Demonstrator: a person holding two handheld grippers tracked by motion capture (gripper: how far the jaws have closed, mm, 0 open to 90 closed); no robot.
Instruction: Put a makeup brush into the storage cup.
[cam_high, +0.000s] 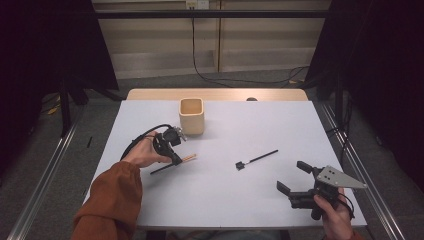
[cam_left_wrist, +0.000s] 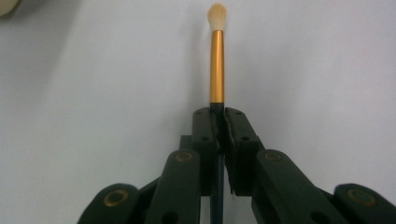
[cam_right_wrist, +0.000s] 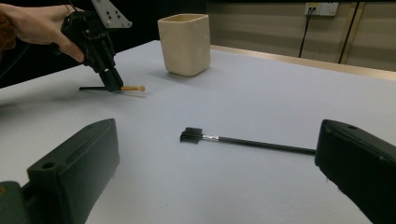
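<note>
Nearest my high camera, at about five o'clock on the white table (cam_high: 220, 200), sits my right gripper (cam_high: 296, 181) — jaws spread wide, nothing between them, a grey three-cornered plate on top. From its own camera I look between the two black jaws at a brow brush (cam_right_wrist: 243, 140): thin black handle, short silver collar, small black comb head, lying flat.

At roughly nine o'clock on the table my left gripper (cam_high: 175, 159) is clenched on a makeup brush (cam_left_wrist: 216, 60). Its own camera shows the pads (cam_left_wrist: 233, 135) pressed against the dark handle just below the ferrule. That brush has a slim black handle, a long gold ferrule and a small rounded tuft of pale bristles. It lies low over the table, level with it; I cannot tell whether it touches. The tuft points toward three o'clock, and the handle's tail sticks out behind the jaws toward eight.

A cream square cup (cam_high: 192, 116) stands upright at eleven o'clock from the table's centre, just beyond the left gripper — near it, not touching. The brow brush lies well apart from both, close to the centre, with open tabletop between it and the held brush.
</note>
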